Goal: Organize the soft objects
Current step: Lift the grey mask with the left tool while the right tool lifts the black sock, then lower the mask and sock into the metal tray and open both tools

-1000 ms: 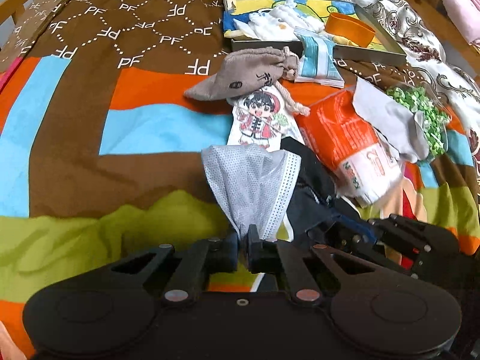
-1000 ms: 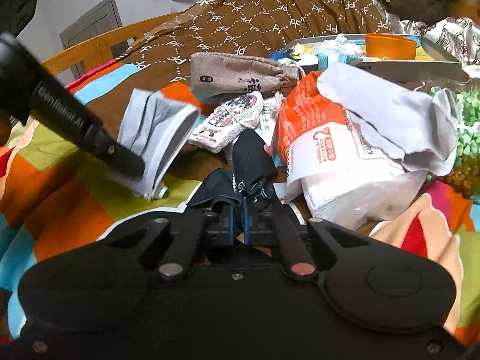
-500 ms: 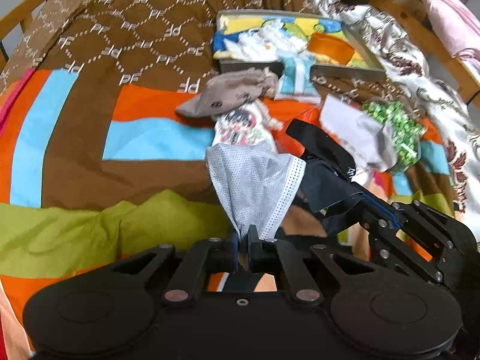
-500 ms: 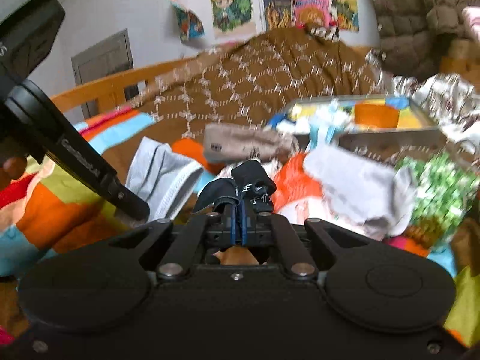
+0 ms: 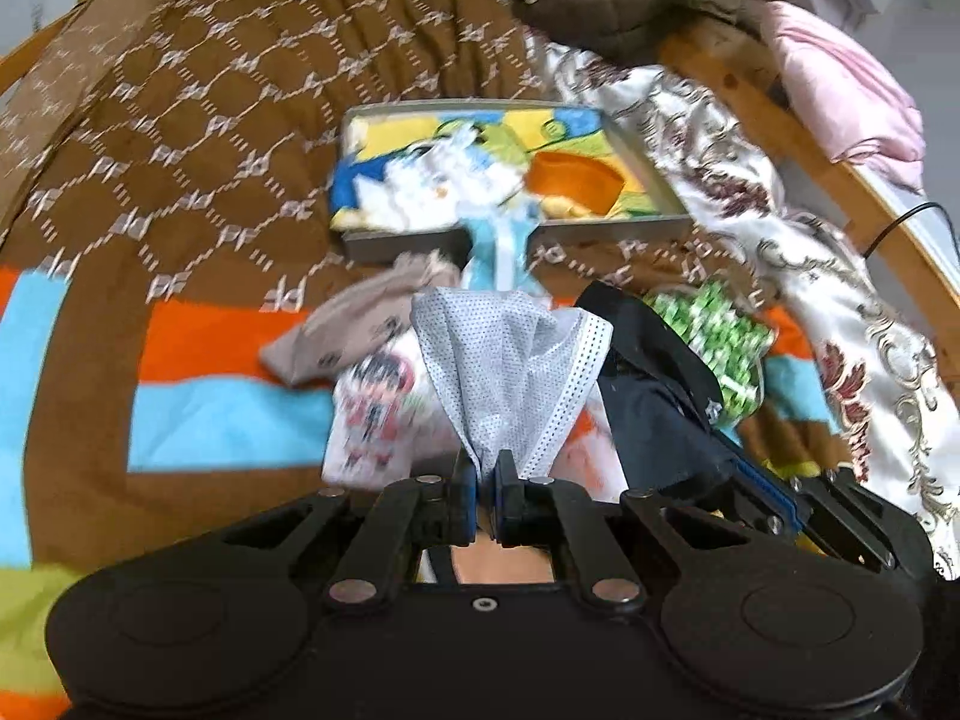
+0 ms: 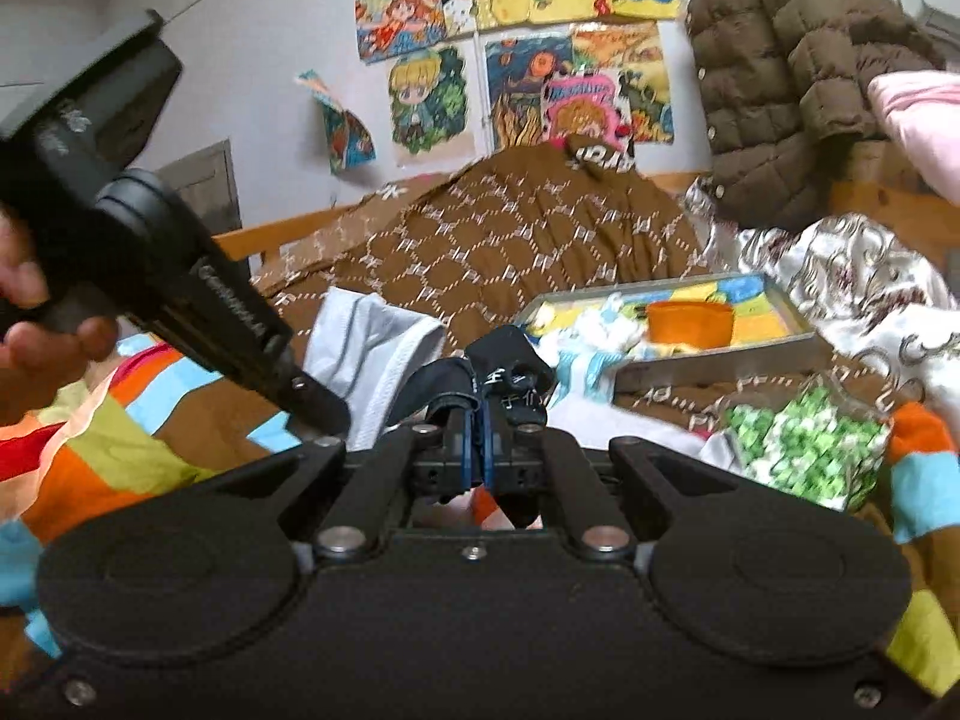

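Observation:
My left gripper [image 5: 485, 480] is shut on a grey mesh cloth [image 5: 510, 366] that fans out above its tips, lifted off the bed. My right gripper [image 6: 477, 438] is shut on a black cloth [image 6: 480, 375] with white characters; the same black cloth [image 5: 654, 396] hangs at the right in the left wrist view. The grey cloth [image 6: 375, 360] and the left gripper [image 6: 318, 402] show at the left of the right wrist view. A grey tray [image 5: 654, 228] holding white and blue fabric and an orange bowl [image 5: 570, 180] lies further up the bed.
On the striped bedspread [image 5: 210, 414] lie a beige pouch [image 5: 360, 324], a cartoon-print bag [image 5: 372, 420] and a green-patterned packet [image 5: 714, 330]. A brown quilt [image 6: 510, 240], a brown jacket [image 6: 792, 72], a floral cloth [image 5: 810, 240] and a wooden bed frame [image 5: 840, 168] border the area.
Both grippers have risen off the bed with their cloths. The views have tilted upward, so the wall posters and the jacket have come into the right wrist view.

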The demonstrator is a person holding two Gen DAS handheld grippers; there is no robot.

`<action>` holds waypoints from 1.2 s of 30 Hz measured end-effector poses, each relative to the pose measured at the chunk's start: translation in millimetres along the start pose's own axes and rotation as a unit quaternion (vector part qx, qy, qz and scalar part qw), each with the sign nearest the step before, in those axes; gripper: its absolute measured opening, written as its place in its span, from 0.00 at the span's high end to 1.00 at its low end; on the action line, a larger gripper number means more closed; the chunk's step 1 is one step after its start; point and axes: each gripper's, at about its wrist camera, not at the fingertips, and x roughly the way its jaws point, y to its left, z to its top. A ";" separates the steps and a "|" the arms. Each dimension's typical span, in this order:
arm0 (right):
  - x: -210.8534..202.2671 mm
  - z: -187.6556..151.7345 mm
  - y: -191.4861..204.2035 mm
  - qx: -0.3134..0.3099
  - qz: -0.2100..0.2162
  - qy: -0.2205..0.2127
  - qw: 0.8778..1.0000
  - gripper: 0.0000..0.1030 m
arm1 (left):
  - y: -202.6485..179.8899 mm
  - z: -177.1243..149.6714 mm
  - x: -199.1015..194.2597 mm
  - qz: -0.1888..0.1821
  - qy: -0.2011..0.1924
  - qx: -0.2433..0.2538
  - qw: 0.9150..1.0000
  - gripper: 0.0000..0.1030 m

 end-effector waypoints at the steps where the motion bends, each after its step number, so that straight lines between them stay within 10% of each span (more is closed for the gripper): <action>1: -0.1 -0.1 -1.5 -0.001 -0.003 -0.005 1.000 1.00 | 0.8 4.8 2.6 -0.005 -0.005 0.006 1.000 0.95; 18: 26.6 6.6 -36.8 -0.004 -0.075 -0.046 0.996 1.00 | -4.3 121.5 80.9 -0.071 -0.134 0.039 0.988 0.95; 36: 121.9 70.1 -66.7 -0.031 -0.113 0.003 0.993 1.00 | 56.6 162.4 171.7 -0.105 -0.131 -0.047 0.985 0.95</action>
